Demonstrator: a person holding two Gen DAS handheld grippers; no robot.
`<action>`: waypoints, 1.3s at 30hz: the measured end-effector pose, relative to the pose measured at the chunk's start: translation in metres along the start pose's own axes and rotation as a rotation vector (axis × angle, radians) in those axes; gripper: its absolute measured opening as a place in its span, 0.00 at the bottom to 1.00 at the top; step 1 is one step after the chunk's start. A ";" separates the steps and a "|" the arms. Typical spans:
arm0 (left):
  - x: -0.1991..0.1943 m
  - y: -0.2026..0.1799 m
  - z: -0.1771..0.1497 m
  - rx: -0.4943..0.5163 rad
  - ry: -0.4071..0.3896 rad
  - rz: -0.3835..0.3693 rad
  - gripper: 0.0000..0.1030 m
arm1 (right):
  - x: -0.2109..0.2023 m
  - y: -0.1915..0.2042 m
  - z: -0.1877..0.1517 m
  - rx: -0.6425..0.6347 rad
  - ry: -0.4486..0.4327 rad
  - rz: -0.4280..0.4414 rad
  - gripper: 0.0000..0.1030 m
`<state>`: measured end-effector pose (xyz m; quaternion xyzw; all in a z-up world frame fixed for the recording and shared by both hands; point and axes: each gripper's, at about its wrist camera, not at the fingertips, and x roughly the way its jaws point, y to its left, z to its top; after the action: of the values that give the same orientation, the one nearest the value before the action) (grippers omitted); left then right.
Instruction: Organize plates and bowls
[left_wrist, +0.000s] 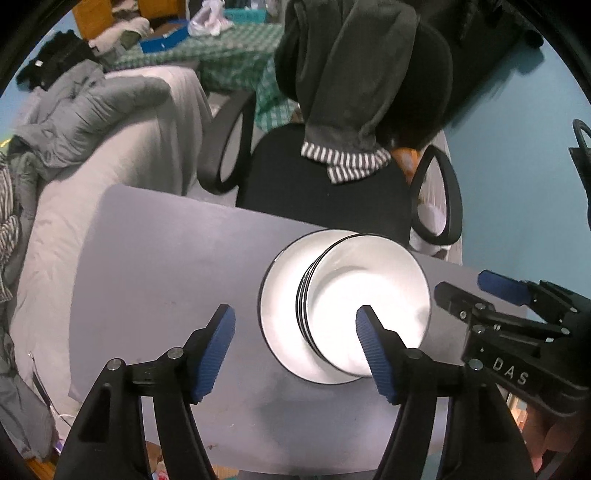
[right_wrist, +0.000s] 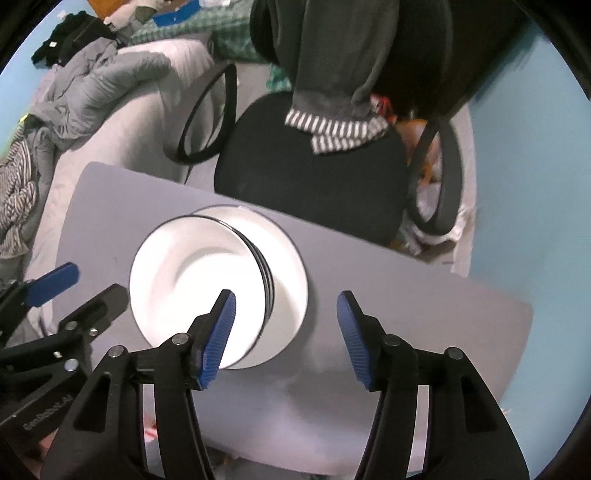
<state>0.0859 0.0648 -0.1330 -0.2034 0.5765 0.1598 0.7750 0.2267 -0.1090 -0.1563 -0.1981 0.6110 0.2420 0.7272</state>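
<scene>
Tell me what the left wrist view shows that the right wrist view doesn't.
Only the left wrist view shows the right gripper from the side, with its DAS lettering. Only the right wrist view shows the left gripper from the side. Both share the stack of bowls sitting on a white plate, the grey table and the black office chair with draped clothing.

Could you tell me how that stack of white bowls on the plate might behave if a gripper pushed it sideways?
The bowls look glossy, so probably slippery and breakable. Stacked on the smooth plate, they may slide or topple rather than move together.
</scene>
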 end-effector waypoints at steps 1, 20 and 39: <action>-0.006 0.000 -0.002 -0.003 -0.012 0.002 0.72 | -0.006 0.000 -0.002 -0.001 -0.016 -0.008 0.59; -0.097 0.007 -0.062 -0.017 -0.152 -0.009 0.78 | -0.090 -0.001 -0.058 0.025 -0.203 0.021 0.64; -0.151 0.000 -0.081 0.065 -0.289 -0.017 0.84 | -0.143 0.010 -0.091 0.050 -0.343 0.001 0.68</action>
<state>-0.0243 0.0217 -0.0088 -0.1581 0.4621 0.1623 0.8574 0.1291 -0.1699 -0.0315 -0.1354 0.4841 0.2573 0.8253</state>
